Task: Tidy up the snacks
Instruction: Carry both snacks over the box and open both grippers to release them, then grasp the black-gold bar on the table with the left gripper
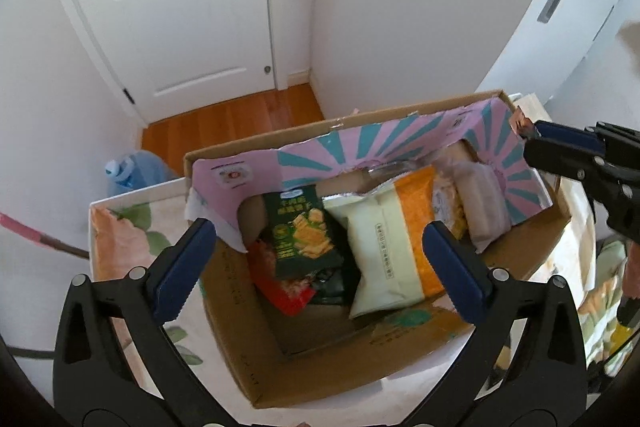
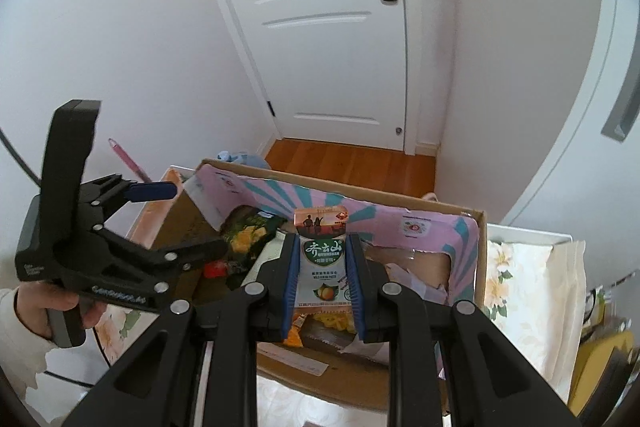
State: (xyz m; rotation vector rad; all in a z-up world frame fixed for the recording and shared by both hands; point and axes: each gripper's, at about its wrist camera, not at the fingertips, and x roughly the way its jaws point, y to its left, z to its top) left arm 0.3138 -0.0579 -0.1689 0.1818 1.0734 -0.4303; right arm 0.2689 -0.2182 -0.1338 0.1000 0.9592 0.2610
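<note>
Snack packet (image 2: pixel 322 267), a light, crinkly, slippery pouch best held by its flat sides, sits pinched between the right gripper (image 2: pixel 322 281) pads above the cardboard box (image 1: pixel 400 359), while the left gripper (image 1: pixel 316 267) hangs spread and empty over the packets already inside.

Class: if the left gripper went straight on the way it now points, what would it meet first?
Probably the white-and-orange snack bag in the cardboard box, lying between the open left gripper fingertips; depth is uncertain.
</note>
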